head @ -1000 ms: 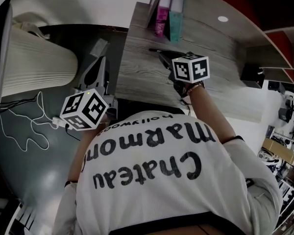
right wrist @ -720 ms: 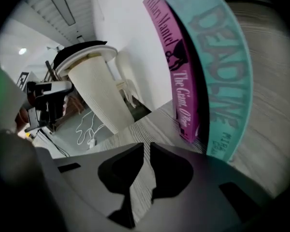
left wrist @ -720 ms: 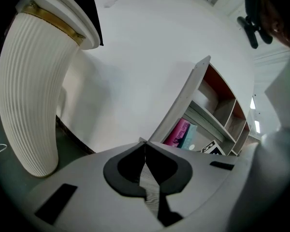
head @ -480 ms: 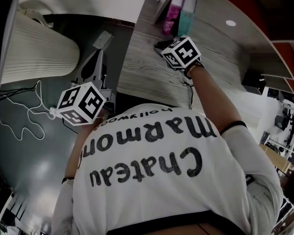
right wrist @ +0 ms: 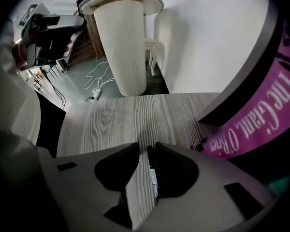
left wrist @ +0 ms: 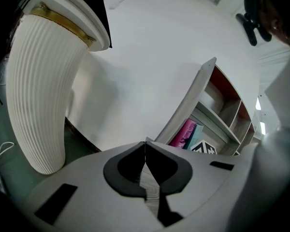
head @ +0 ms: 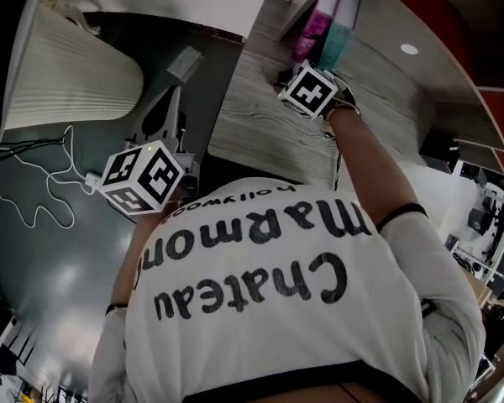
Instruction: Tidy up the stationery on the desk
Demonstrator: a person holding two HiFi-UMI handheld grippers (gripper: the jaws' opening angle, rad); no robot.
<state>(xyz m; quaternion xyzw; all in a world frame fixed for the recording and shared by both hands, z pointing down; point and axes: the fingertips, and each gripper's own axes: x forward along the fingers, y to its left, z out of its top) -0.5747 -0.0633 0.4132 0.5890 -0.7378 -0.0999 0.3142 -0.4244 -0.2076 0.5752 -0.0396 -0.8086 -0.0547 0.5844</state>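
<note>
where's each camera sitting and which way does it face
Head view: on the head, steeply down at the desk; shirt, left gripper, right gripper show.
Left gripper view: on that gripper, facing pedestal and shelf; its shut jaws show.
Right gripper view: low over the desk; jaws apart, pen between.
Shared: all three show the pink book.

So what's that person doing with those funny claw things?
A person is tidying a wooden desk with a gripper in each hand. The right gripper is at the back of the desk, next to a pink book. A dark pen sits between its jaws, which are a little apart, so the pen isn't squeezed yet. The left gripper is shut and empty, held beside the desk.
</note>
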